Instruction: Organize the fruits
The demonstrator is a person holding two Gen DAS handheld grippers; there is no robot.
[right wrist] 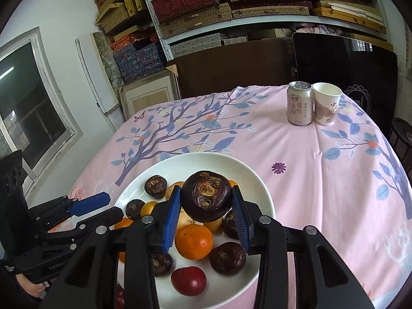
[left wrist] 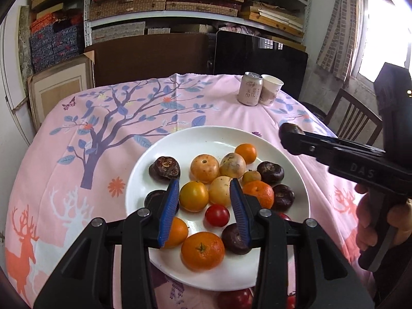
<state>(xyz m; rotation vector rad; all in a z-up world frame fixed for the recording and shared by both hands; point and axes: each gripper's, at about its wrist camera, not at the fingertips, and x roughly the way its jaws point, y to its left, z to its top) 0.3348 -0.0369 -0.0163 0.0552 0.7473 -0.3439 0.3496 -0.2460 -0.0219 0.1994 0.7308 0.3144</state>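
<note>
Left wrist view, left gripper (left wrist: pixel 204 200): jaws spread wide, holding nothing, hovering low over the white plate (left wrist: pixel 159 154).
Left wrist view, plate contents: mandarins, yellow-orange fruits, a cherry tomato (left wrist: pixel 217 215), several dark water chestnuts; crowded, many touching.
Left wrist view, right gripper (left wrist: pixel 291 135): out over the tablecloth (left wrist: pixel 103 118) beside the plate's right rim, a dark fruit at its tip.
Left wrist view, risk: the blue fingers (left wrist: pixel 170 206) sit close among round fruit; a careless dip could nudge one off the plate.

Right wrist view, right gripper (right wrist: pixel 206 206): closed on a large water chestnut (right wrist: pixel 206 195), pinched at its sides, raised above the plate (right wrist: pixel 257 180).
Right wrist view, background: drink can (right wrist: pixel 299 103) and paper cup (right wrist: pixel 327 103) at the far edge, well apart.
Right wrist view, risk: the chestnut is rounded and smooth; it may twist or slip from the pads and drop onto the mandarin (right wrist: pixel 193 242) below, scattering the pile.
</note>
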